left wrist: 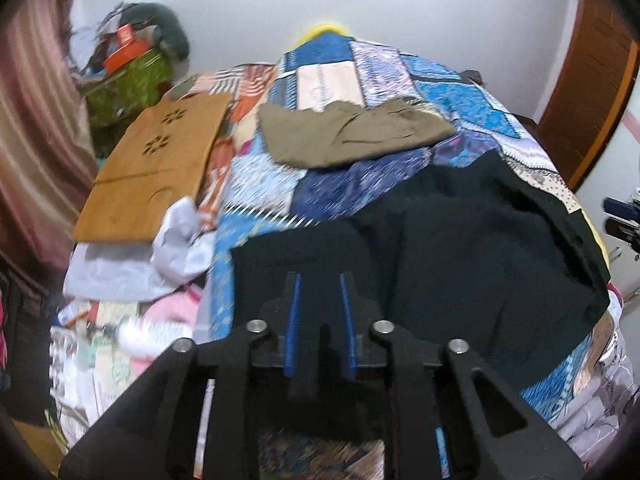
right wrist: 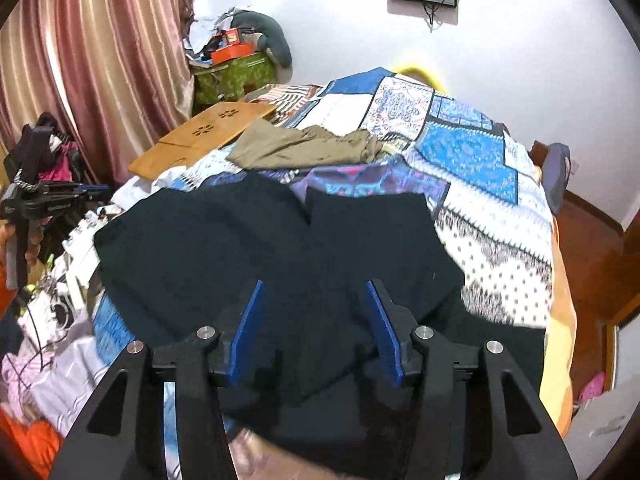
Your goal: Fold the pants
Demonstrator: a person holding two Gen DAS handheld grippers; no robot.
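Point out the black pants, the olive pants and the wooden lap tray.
black pants (right wrist: pixel 224 248): right wrist view, left leg panel.
olive pants (left wrist: pixel 344 136): left wrist view, middle of the fabric.
wooden lap tray (left wrist: pixel 160 168): left wrist view, bare top.

The pants (right wrist: pixel 280 248) are plain black on a quilt (right wrist: pixel 472 152) patched in blue, white and purple prints. Beyond the pants lies an olive-brown garment (left wrist: pixel 348 136); left of the quilt, a tan wooden board (left wrist: pixel 156 164) and pink-striped curtains (right wrist: pixel 100 60).

left tool (left wrist: pixel 319 280): black frame, blue pads, 4 silver pins | right tool (right wrist: pixel 314 286): apparently identical
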